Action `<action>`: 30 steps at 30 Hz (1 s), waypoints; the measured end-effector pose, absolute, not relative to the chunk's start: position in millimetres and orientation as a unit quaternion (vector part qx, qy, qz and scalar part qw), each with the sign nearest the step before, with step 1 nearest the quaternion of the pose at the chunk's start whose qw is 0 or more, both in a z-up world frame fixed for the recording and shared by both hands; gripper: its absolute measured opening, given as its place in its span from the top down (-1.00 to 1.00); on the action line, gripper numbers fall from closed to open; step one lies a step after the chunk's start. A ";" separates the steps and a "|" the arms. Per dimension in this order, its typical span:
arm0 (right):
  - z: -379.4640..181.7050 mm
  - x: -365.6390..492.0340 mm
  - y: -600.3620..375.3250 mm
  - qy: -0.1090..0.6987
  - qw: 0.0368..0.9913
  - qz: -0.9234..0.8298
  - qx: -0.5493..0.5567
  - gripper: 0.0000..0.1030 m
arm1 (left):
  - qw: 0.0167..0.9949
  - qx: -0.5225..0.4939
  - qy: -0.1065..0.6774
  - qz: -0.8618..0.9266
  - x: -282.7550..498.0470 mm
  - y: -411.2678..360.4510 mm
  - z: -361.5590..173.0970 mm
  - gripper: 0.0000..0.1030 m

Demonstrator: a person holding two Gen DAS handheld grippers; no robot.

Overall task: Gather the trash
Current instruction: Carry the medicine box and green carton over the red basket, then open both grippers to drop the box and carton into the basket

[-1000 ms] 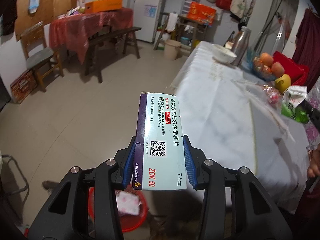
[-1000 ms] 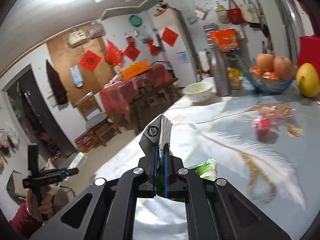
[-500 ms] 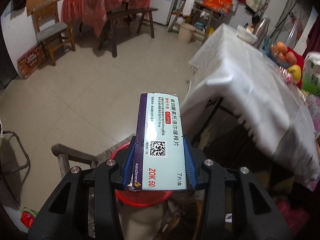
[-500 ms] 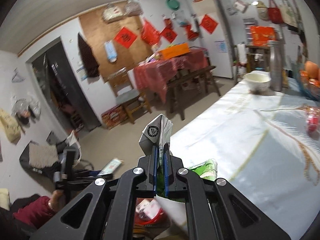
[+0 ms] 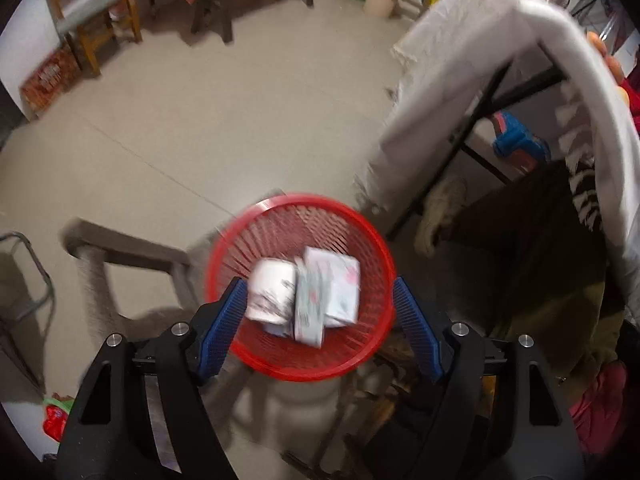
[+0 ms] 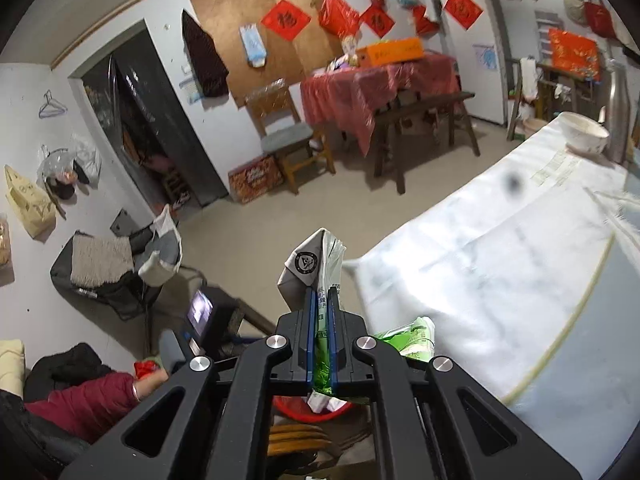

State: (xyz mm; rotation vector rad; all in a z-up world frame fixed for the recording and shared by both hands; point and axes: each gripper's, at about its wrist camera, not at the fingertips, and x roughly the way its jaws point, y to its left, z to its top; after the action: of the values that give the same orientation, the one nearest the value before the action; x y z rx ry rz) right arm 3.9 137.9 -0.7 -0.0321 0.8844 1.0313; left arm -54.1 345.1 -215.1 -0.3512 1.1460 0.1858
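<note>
My left gripper is opening above the red basket, nothing between its pads; at six o'clock my right gripper pinches a crumpled green-white wrapper.

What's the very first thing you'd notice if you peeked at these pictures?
The round red plastic basket on the floor beside the white-clothed table grabs the eye, with white paper packets lying inside. The left tool hangs right above it, jaws opening with nothing between them. The right tool pinches a crumpled green-and-white wrapper.
</note>
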 end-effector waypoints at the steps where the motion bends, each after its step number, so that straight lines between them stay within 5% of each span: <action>1: -4.9 0.3 146.2 0.415 0.772 0.482 -0.021 0.88 | 0.829 -0.160 0.526 0.101 -56.1 350.5 -204.9 -0.57; 7: -25.2 -11.1 188.5 0.439 0.738 0.509 -0.051 0.88 | 0.852 -0.168 0.459 0.187 -77.4 401.8 -154.6 -0.80; 23: -110.3 -52.7 313.4 0.510 0.646 0.543 -0.166 0.88 | 0.846 -0.200 0.413 0.271 -118.7 466.0 -121.6 -0.82; 25: -133.1 -54.9 325.1 0.524 0.636 0.535 -0.187 0.79 | 0.845 -0.199 0.414 0.273 -119.0 463.2 -124.5 -0.82; 27: -159.5 -55.2 335.5 0.541 0.629 0.520 -0.205 0.23 | 0.844 -0.203 0.415 0.272 -118.8 463.8 -126.8 -0.82; 30: -176.2 -51.1 334.5 0.546 0.636 0.502 -0.213 0.20 | 0.846 -0.205 0.414 0.267 -118.2 462.9 -126.2 -0.82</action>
State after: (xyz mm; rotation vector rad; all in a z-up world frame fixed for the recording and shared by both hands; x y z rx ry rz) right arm -51.1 334.5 -176.2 -0.4859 1.2474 1.1468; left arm -118.2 462.9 -126.2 -0.4321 0.8744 0.5632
